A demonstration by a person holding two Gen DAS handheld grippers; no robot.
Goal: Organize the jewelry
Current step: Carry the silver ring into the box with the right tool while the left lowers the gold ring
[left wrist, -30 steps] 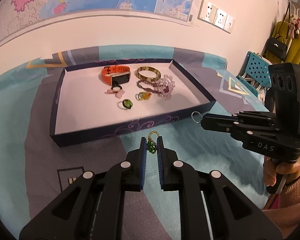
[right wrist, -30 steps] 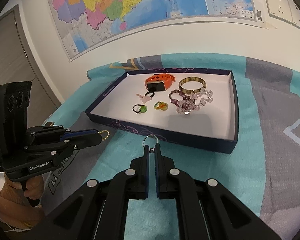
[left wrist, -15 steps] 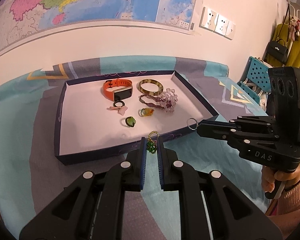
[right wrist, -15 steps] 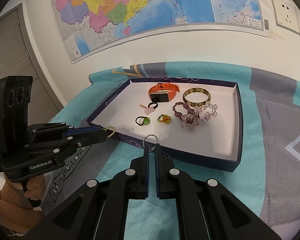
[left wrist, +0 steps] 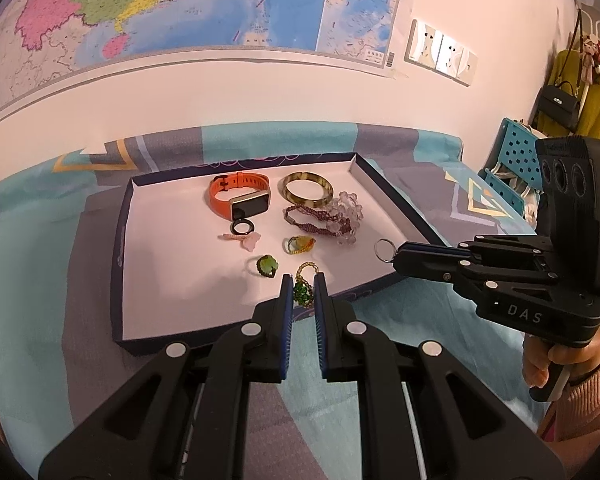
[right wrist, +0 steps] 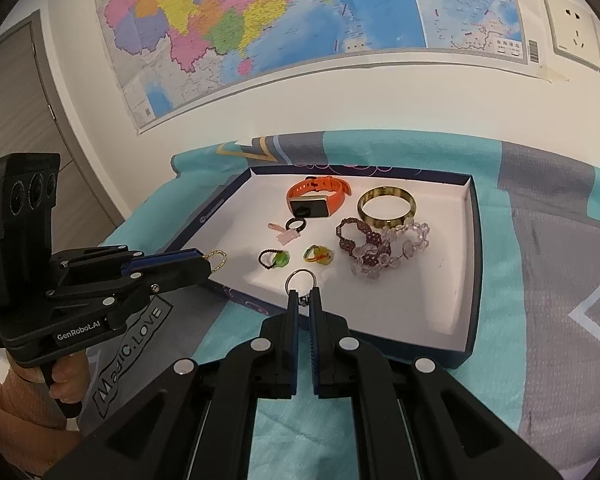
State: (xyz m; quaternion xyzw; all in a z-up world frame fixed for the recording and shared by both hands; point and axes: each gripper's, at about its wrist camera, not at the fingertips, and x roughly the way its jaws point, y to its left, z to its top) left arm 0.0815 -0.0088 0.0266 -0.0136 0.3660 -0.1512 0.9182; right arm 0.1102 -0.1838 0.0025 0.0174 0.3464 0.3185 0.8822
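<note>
A shallow navy tray (left wrist: 118,240) with a white floor lies on the patterned cloth. In it are an orange smartwatch (left wrist: 240,196), an amber bangle (left wrist: 307,187), beaded bracelets (left wrist: 332,220), a black ring (left wrist: 242,227), a pink charm (left wrist: 246,240), a green ring (left wrist: 267,266) and a yellow ring (left wrist: 300,244). My left gripper (left wrist: 303,290) is shut on a gold ring with a green stone (left wrist: 303,292), held over the tray's near edge. My right gripper (right wrist: 303,300) is shut on a silver ring (right wrist: 301,280), over the tray's near right part; the silver ring also shows in the left wrist view (left wrist: 385,249).
The tray's far rim (right wrist: 360,168) is near the wall with a map (right wrist: 280,20). Wall sockets (left wrist: 440,54) are at the right. A blue perforated chair (left wrist: 516,160) and hanging bags (left wrist: 560,100) stand beyond the cloth's right end.
Both grippers have moved forward from in front of the tray to over its near edge, each still holding its ring.
</note>
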